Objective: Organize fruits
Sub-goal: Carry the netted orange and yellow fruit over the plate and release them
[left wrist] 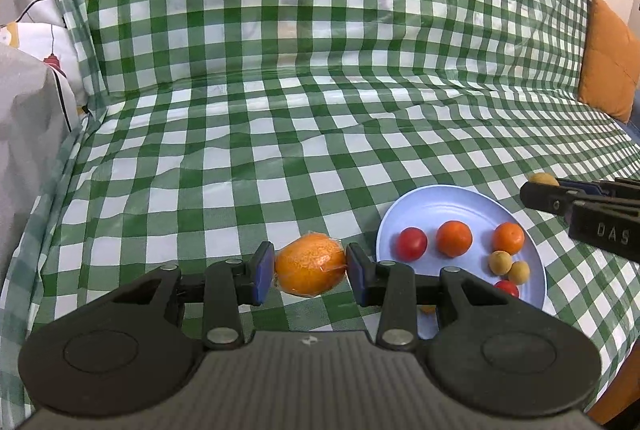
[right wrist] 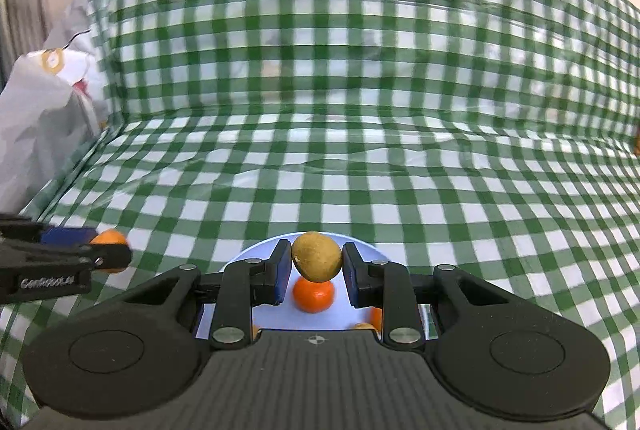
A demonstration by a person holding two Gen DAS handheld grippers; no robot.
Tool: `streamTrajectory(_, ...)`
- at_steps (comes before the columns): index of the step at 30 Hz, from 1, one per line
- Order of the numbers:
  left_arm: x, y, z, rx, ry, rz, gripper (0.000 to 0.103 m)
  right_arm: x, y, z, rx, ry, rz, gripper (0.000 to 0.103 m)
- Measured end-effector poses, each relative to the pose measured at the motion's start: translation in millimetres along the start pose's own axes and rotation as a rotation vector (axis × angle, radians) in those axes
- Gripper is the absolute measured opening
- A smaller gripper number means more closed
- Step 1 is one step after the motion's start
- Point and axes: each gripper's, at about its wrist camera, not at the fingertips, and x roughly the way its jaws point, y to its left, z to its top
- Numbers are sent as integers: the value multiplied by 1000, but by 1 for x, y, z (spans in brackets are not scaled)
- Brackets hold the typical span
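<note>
two fruits carried in to the plate

nearest in the left wrist view, the left gripper [left wrist: 310, 272] is closed on a large orange [left wrist: 310, 265], which appears wrapped in clear film. the blue pads [left wrist: 265, 272] are pressed against its two sides, so the fruit is held clear of the green checked cloth [left wrist: 240, 170] and just left of the plate [left wrist: 432, 204]. it is judged to be held there because the plate is its destination and room must first be found for it.

in the right wrist view, the right gripper [right wrist: 316, 268] is clamped on a small brown fruit [right wrist: 317, 256], pinched at its widest part. the fruit is held over the plate [right wrist: 256, 250], directly above a small orange [right wrist: 313, 295] lying on it. from the left view, the right gripper [left wrist: 538, 192] is seen reaching in from the right edge, with the brown fruit [left wrist: 542, 179] just showing behind its tip.

on the plate itself are gathered a red fruit [left wrist: 412, 244], two small oranges [left wrist: 454, 239] and two little yellowish fruits [left wrist: 501, 263], with another red one partly hidden by the left gripper. much of the sorting is therefore judged done, with two pieces not yet set down. a free patch of plate will be wanted for each, since round fruit could roll off the shallow rim.

farther back, the cloth is draped up over a backrest, with an orange cushion [left wrist: 610, 58] at the right and pale bedding [left wrist: 32, 78] at the left.
</note>
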Motion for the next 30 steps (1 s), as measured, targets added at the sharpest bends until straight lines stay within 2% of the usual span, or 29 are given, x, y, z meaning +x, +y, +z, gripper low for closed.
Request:
streamTrajectory(9,4,-14,3,10,-27,-49,43,5,-15,-4,34,26,-36,29)
streamTrajectory(19,20,-57,3,88,-38,-123,43,12,-18,-5,56,52,-34,29)
streamTrajectory(30,43,-86,1,141,-18,-135,43,30,-21,-5,85,111,-40,29)
